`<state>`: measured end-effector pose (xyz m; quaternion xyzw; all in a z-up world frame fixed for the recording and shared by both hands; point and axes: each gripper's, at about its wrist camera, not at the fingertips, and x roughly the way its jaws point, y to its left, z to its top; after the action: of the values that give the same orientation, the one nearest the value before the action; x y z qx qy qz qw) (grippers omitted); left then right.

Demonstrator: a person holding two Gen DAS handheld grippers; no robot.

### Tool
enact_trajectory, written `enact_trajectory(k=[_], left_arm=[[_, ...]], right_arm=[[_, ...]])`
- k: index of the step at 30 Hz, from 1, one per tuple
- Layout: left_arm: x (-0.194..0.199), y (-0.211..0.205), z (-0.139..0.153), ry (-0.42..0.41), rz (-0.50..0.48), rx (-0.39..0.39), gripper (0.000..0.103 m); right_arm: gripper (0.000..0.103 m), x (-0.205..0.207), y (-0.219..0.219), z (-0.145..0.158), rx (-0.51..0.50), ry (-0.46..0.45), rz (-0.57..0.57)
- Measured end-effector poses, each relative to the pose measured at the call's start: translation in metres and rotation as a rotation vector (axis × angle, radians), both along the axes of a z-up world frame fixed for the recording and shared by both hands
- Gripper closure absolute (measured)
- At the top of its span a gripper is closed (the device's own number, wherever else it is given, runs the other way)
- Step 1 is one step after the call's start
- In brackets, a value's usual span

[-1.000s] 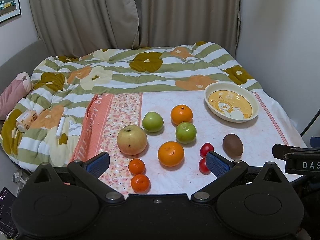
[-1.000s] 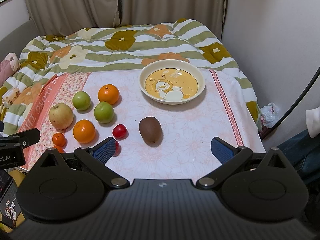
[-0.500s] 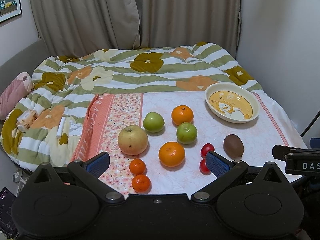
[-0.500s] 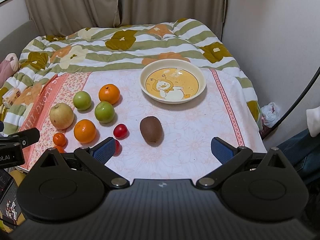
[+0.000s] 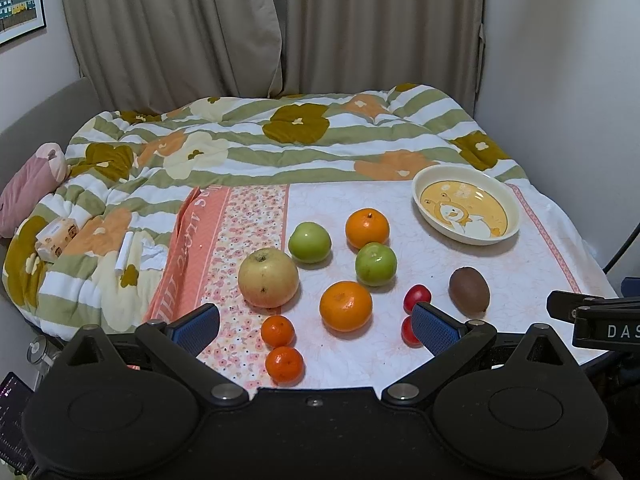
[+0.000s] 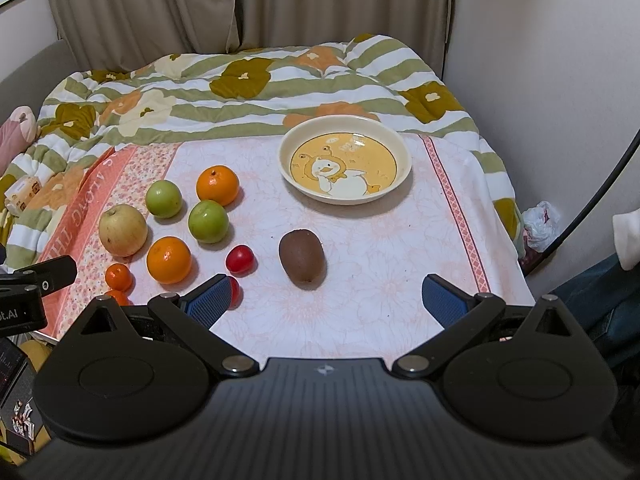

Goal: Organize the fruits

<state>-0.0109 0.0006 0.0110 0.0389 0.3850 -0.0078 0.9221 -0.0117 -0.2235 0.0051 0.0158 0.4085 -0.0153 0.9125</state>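
Fruit lies on a pink floral cloth [image 5: 400, 216]: a yellow apple [image 5: 268, 277], two green apples [image 5: 309, 242] [image 5: 375, 264], two oranges [image 5: 367, 228] [image 5: 345, 306], two small tangerines [image 5: 277, 331] [image 5: 284, 364], two red tomatoes [image 5: 416, 297], a brown kiwi [image 5: 469, 291] [image 6: 301, 255]. An empty cream bowl with a duck picture [image 5: 466, 210] [image 6: 345, 159] stands at the far right. My left gripper [image 5: 315, 326] is open above the near tangerines. My right gripper [image 6: 326, 299] is open just short of the kiwi. Both hold nothing.
A striped flowered quilt [image 5: 256, 140] covers the bed behind the cloth. A pink plush [image 5: 28, 184] and a small tissue pack [image 5: 56, 236] lie at the left. Curtains and a wall close the back and right. The cloth's near edge drops off.
Both grippers have drifted slightly; the fruit and bowl have not moved. Both stay open.
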Motion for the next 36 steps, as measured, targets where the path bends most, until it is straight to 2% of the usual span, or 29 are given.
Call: enact_trajectory(k=[7, 14, 21, 31, 36], left_arm=[[-0.002, 0.004, -0.002, 0.003, 0.007, 0.01, 0.0], [-0.002, 0.007, -0.005, 0.004, -0.029, 0.019, 0.0], [0.004, 0.013, -0.03, -0.013, -0.068, 0.068, 0.0], [0.037, 0.005, -0.08, -0.033, -0.196, 0.087, 0.0], [0.057, -0.001, -0.104, -0.034, -0.227, 0.086, 0.002]], right_arm=[[0.0, -0.001, 0.002, -0.004, 0.015, 0.004, -0.002], [0.0, 0.002, 0.007, -0.007, 0.035, 0.0, 0.021], [0.0, 0.008, 0.02, -0.02, 0.025, -0.045, 0.074], [0.0, 0.031, 0.019, -0.07, 0.026, -0.061, 0.06], [0.0, 0.043, 0.01, -0.098, 0.027, -0.064, 0.045]])
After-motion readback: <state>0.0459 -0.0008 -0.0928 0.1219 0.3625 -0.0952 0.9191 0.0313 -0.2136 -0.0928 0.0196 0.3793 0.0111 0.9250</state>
